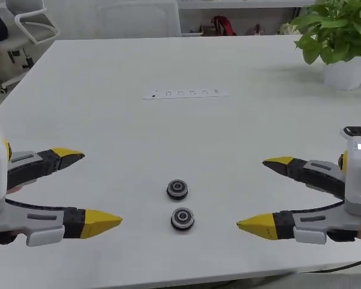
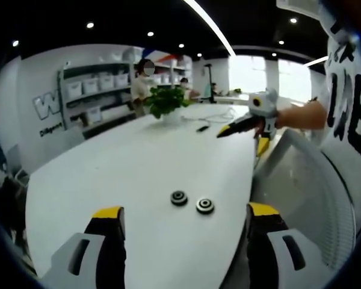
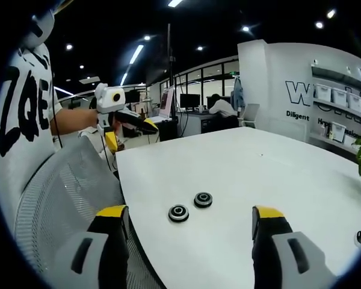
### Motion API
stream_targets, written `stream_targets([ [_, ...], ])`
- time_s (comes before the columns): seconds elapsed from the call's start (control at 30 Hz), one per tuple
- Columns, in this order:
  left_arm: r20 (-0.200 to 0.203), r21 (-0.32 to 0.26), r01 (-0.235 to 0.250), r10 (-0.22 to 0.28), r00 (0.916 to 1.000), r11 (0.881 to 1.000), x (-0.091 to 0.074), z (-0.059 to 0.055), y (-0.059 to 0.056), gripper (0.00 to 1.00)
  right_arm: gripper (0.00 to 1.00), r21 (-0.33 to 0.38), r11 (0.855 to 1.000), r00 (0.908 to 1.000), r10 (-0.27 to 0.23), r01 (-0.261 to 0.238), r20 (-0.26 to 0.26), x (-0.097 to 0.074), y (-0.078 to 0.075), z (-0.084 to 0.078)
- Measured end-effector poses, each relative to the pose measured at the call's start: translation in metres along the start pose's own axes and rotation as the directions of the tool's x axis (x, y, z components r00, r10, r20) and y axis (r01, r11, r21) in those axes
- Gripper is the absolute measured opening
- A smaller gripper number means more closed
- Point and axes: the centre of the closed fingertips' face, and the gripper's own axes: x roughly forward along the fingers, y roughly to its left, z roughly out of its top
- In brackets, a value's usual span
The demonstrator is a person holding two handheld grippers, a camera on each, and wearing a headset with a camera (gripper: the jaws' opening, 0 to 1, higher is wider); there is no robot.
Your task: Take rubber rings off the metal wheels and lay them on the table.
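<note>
L gripper and R gripper hung over desk by front edge, well apart, both w/ jaws spread wide, holding nothing. Btwn them, two dark-rimmed metal wheels lay flat: near wheel, far wheel just behind, not touching. Farther back, label strip mid-desk; potted plant at far right corner.

Tiny, illegible marks on table

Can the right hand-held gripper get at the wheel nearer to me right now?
Probably yes: the right hand-held gripper is open, facing the nearer wheel, with just bare table between them.
</note>
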Motion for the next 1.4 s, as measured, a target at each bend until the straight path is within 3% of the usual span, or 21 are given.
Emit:
stream_targets([
  [0.23, -0.008, 0.009, 0.039, -0.039, 0.9992, 0.999, 0.009, 0.0, -0.003, 0.77, 0.76, -0.016, 1.0, 0.9996, 0.023, -0.023, -0.013, 0.008, 0.001, 0.002],
  [0.53, -0.015, 0.037, 0.066, -0.066, 0.9977, 0.997, 0.018, 0.0, 0.002, 0.73, 0.72, -0.042, 0.998, 0.9979, 0.054, -0.055, -0.037, 0.024, 0.001, 0.001],
  [0.97, -0.029, 0.048, 0.106, -0.104, 0.9941, 0.993, 0.038, -0.006, 0.005, 0.63, 0.66, -0.041, 0.995, 0.9931, 0.088, -0.091, -0.078, 0.048, -0.001, -0.015],
  [1.4, -0.041, 0.045, 0.132, -0.13, 0.9906, 0.99, 0.055, -0.016, 0.003, 0.57, 0.59, -0.023, 0.994, 0.9868, 0.107, -0.11, -0.122, 0.06, -0.008, -0.032],
])
